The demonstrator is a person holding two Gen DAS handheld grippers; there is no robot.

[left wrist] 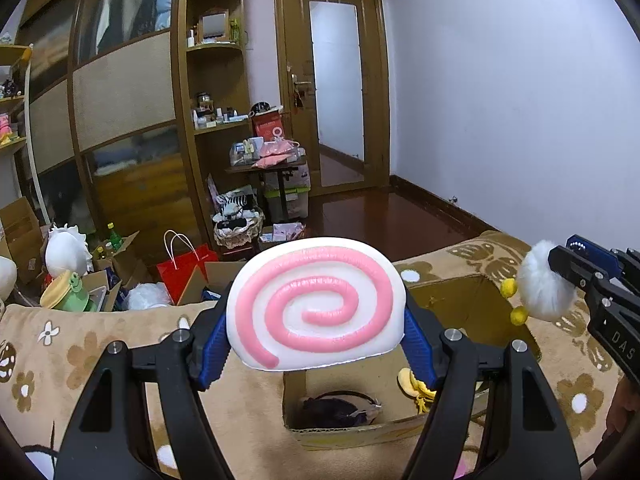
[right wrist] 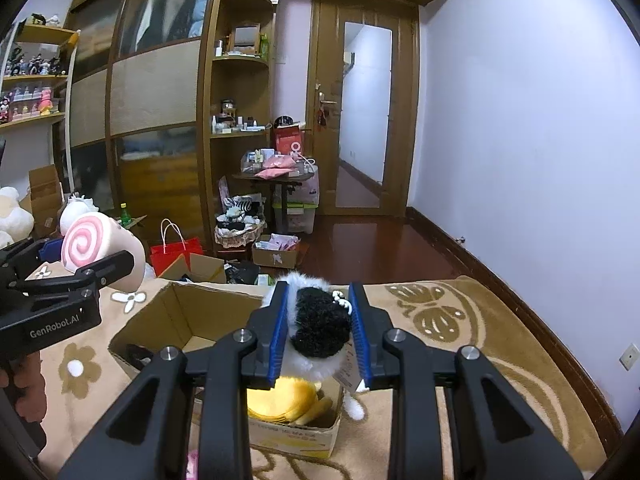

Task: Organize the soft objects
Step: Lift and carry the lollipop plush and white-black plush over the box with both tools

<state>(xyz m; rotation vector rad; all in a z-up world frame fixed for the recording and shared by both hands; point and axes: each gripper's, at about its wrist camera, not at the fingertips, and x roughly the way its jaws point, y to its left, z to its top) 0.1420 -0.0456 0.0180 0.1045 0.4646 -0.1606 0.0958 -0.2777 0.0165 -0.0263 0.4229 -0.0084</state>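
My left gripper (left wrist: pixel 316 344), half open, clamped the swirl cushion (left wrist: pixel 314 304); my right gripper (right wrist: pixel 320 336), nearly closed, pinched the fluffy toy (right wrist: pixel 318 328). Both hung above the near cardboard box (right wrist: pixel 176 312). Next, I judged, lowering and releasing inside.

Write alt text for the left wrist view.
The left gripper holds a white cushion with a pink spiral above an open cardboard box on a beige flowered blanket. At the right edge, the right gripper holds a fluffy white toy.
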